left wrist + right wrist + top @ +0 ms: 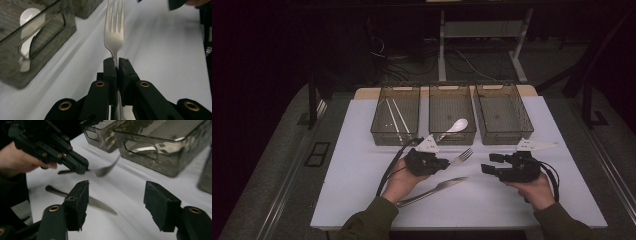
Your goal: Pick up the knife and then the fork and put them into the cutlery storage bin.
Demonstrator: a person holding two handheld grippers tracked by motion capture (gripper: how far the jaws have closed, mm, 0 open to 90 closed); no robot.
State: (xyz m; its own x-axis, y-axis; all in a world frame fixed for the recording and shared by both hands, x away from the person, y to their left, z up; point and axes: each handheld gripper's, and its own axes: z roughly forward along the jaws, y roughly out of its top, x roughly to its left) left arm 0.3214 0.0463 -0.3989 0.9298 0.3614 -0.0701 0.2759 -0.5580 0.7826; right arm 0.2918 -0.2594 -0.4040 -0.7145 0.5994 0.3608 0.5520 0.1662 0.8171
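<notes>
Gleaming under dim light, a steel fork (pixel 114 27) stands out from the left gripper (pixel 116 65), its four tines long and slim, its neck clamped between the two black jaws, which are pressed together on the metal. Behind it sit three smoky, see-through plastic bins with cut-out handles, side by side at the far edge of a white table top (pixel 362 195). The left bin (pixel 396 114) holds a pair of pale chopsticks (pixel 394 119), the middle bin (pixel 451 112) a glossy white spoon (pixel 455 126), and the right bin (pixel 503 112) looks bare inside. A steel table knife (pixel 432 191) lies flat on the white surface between the person's two hands, blade pointing right — well apart from the bins. Beyond the table the room is dark (cables and pale desk legs show on the floor). The right gripper (pixel 117 203) hovers over the surface with its blocky jaws spread wide, nothing between them; in its own view the knife lies just beyond them.
</notes>
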